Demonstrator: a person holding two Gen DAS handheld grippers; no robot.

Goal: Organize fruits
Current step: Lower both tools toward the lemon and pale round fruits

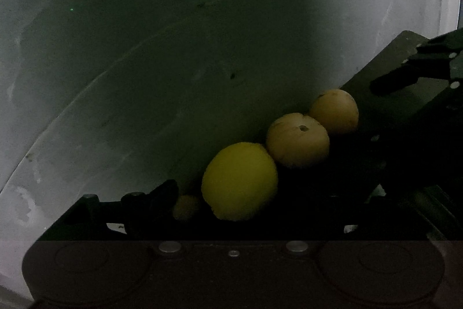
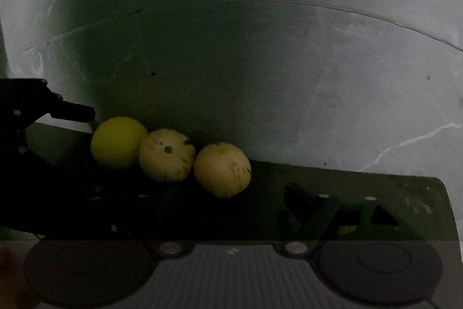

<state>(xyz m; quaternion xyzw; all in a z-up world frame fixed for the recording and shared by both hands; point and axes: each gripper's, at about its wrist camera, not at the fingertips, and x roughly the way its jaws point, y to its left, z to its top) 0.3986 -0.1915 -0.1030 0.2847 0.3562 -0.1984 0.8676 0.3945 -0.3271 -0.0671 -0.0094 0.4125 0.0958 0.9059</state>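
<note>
Dim light; the fruits sit in a row against the wall (image 2: 289, 62), likely lined up there so they cannot roll off the dark tray (image 2: 405, 193). Beside the wall, the lemon (image 1: 239, 181) touches a pale fruit (image 1: 297, 139), with a second pale fruit (image 1: 334, 111) next along and a smaller one (image 1: 186, 207) half hidden behind the lemon. The left gripper (image 1: 260, 135) stands wide open around the row, holding nothing. The right gripper (image 2: 185, 187) also looks open and empty, though its left finger is lost in shadow.
</note>
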